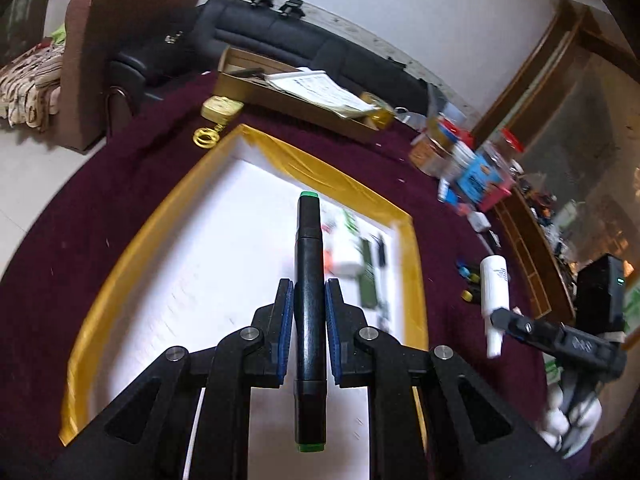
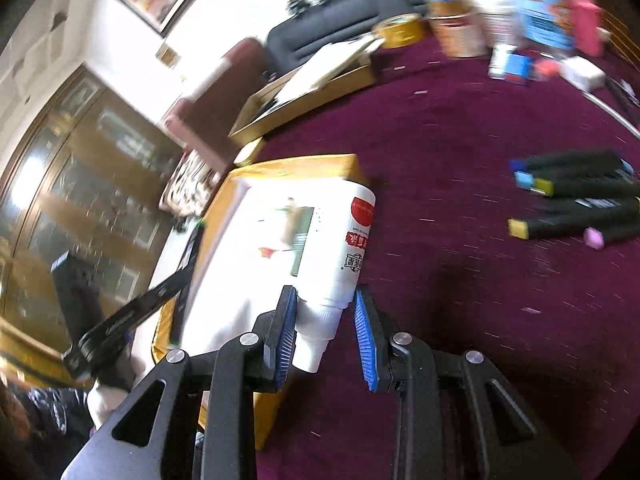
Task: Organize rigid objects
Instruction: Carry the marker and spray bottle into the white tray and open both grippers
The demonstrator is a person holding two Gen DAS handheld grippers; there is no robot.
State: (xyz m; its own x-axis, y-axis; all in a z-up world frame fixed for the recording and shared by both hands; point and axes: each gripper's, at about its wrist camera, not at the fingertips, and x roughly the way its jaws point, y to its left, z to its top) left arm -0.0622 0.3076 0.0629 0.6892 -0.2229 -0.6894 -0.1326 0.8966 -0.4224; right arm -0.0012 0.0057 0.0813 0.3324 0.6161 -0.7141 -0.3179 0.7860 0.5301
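My left gripper (image 1: 310, 292) is shut on a black marker (image 1: 310, 264) with green ends, and it hovers over a white tray with a gold rim (image 1: 352, 184). Blurred green, white and black items (image 1: 364, 268) lie at the tray's far right. My right gripper (image 2: 324, 320) is shut on the cap end of a white bottle (image 2: 348, 240) with a red label, held above the tray's gold edge (image 2: 304, 166). In the left wrist view the same bottle (image 1: 496, 280) hangs in the right gripper (image 1: 496, 316), off the tray's right side. Several black markers (image 2: 576, 200) lie on the purple cloth (image 2: 460, 128).
A cardboard box with papers (image 1: 280, 92) stands behind the tray, with a yellow tape measure (image 1: 220, 108) beside it. Jars, boxes and small packets (image 1: 472, 164) crowd the far right of the table. A black sofa (image 1: 304, 36) and a brown armchair (image 1: 92, 64) stand beyond.
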